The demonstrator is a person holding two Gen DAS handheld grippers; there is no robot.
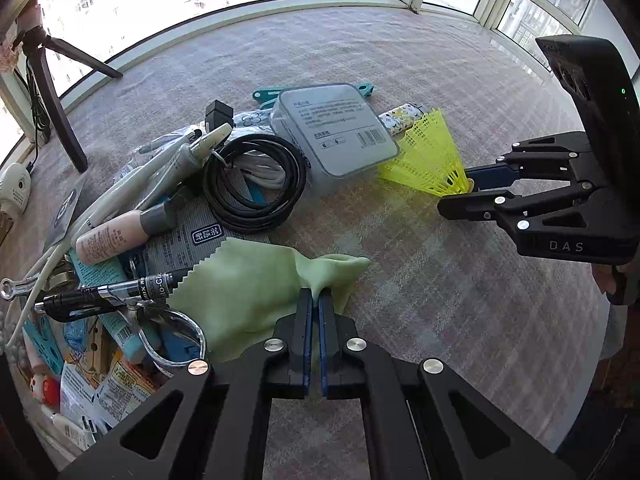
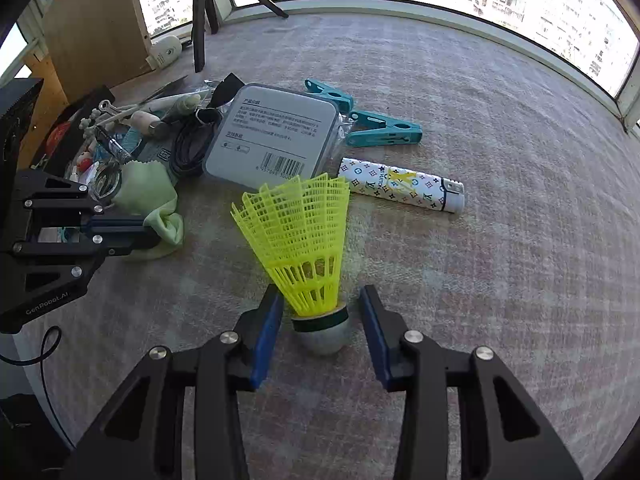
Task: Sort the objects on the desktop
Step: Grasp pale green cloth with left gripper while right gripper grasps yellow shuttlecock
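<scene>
A pale green cloth (image 1: pixel 248 280) lies at the edge of a heap of clutter. My left gripper (image 1: pixel 316 294) is shut on its bunched right corner. The right wrist view shows the same pinch from the side, with the left gripper (image 2: pixel 150 232) holding the cloth (image 2: pixel 148 192). A yellow plastic shuttlecock (image 2: pixel 304 240) stands on its grey cork on the carpet-like surface. My right gripper (image 2: pixel 320 300) is open, with a blue pad on each side of the cork and a small gap on both sides. In the left wrist view the right gripper (image 1: pixel 456 188) reaches the shuttlecock (image 1: pixel 428 152) from the right.
Behind the cloth are a grey boxed product (image 1: pixel 332 128) and a coil of black cable (image 1: pixel 256 184). A pen (image 1: pixel 108 292), tubes and packets are piled at the left. Teal clothespins (image 2: pixel 384 130) and a patterned tube (image 2: pixel 400 188) lie beyond the shuttlecock. A tripod (image 1: pixel 52 92) stands far left.
</scene>
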